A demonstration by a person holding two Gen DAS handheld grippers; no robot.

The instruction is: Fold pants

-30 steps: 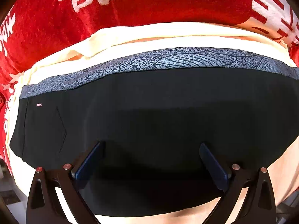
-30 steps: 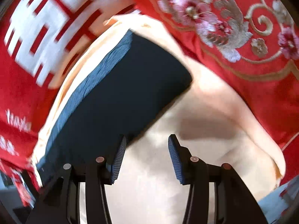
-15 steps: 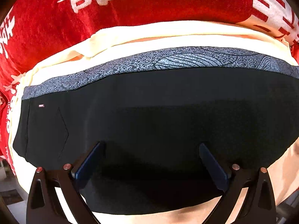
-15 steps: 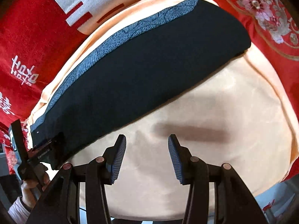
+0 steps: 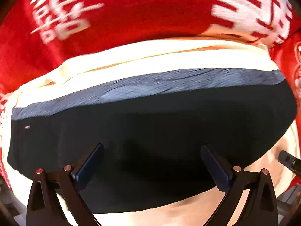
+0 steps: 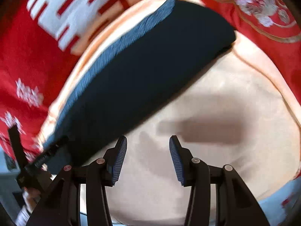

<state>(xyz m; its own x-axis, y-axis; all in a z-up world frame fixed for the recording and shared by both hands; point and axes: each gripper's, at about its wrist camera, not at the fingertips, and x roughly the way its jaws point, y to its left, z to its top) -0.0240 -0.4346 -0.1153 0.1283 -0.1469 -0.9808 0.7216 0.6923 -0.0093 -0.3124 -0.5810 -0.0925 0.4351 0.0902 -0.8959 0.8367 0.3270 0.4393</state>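
Note:
The black pants (image 5: pixel 150 128) lie folded in a long flat band on a cream cloth (image 5: pixel 169 58), with a blue-grey patterned strip (image 5: pixel 150 82) along their far edge. My left gripper (image 5: pixel 152 162) is open and empty, its fingers spread wide just above the near part of the pants. In the right wrist view the pants (image 6: pixel 150 71) run diagonally from lower left to upper right. My right gripper (image 6: pixel 147 154) is open and empty over the bare cream cloth (image 6: pixel 225 98), just right of the pants' near edge.
A red blanket with white lettering (image 5: pixel 131 15) lies under and beyond the cream cloth. It shows red with floral embroidery in the right wrist view (image 6: pixel 263 13). The left gripper's body (image 6: pixel 35 162) appears at that view's lower left. The right gripper's tip (image 5: pixel 289 160) shows at the left view's right edge.
The left gripper has pulled back slightly, so more of the pants and blanket shows. The right gripper has swung closer to the pants, which now fill more of its view. Both stay open.

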